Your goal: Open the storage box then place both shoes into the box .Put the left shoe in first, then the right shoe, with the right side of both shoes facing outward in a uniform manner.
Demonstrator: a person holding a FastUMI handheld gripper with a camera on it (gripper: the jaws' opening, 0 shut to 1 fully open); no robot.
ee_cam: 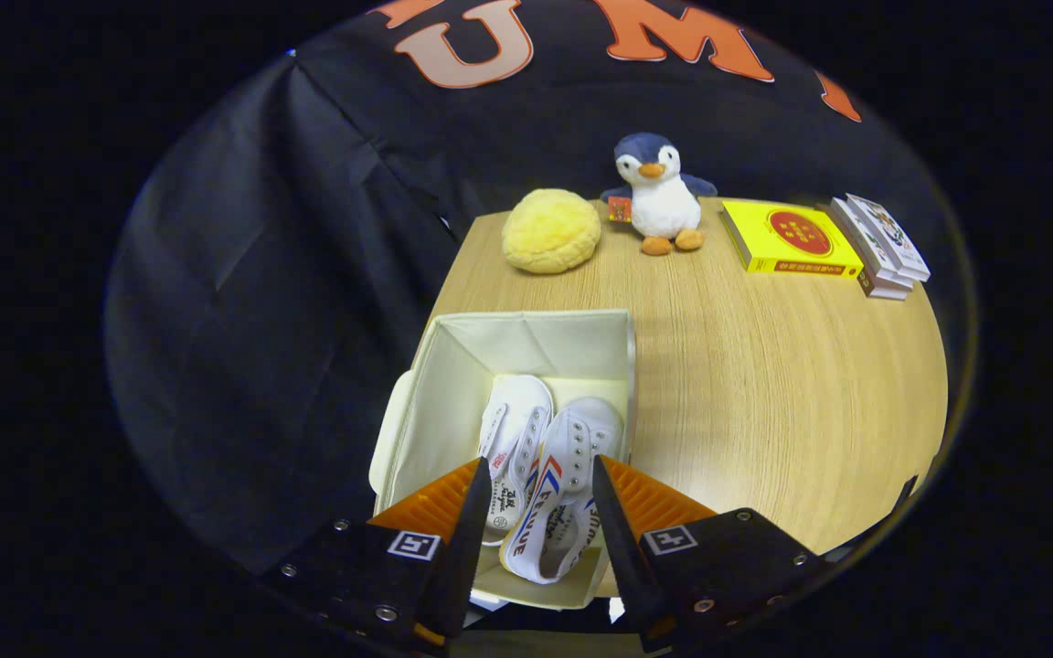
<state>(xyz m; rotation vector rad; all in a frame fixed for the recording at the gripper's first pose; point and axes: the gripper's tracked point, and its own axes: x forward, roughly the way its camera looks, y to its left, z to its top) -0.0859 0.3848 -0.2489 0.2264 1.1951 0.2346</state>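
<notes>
An open cream storage box [453,366] sits at the table's near left corner, just ahead of my fingers. Two white canvas shoes lie in it with their toes pointing away from me. The left shoe [515,422] rests on its side against the left finger. The right shoe [565,475], with red and blue stripes on its side, leans beside it along the box's right wall. My gripper [540,466] hangs over the box's near end with its fingers narrowed on the right shoe's heel part, which sits above the near rim.
At the far edge of the wooden table [764,393] stand a yellow round plush [551,230], a penguin plush [660,194], a yellow book [790,239] and a stack of small books [883,245]. The box's lid flap [389,439] hangs on its left side.
</notes>
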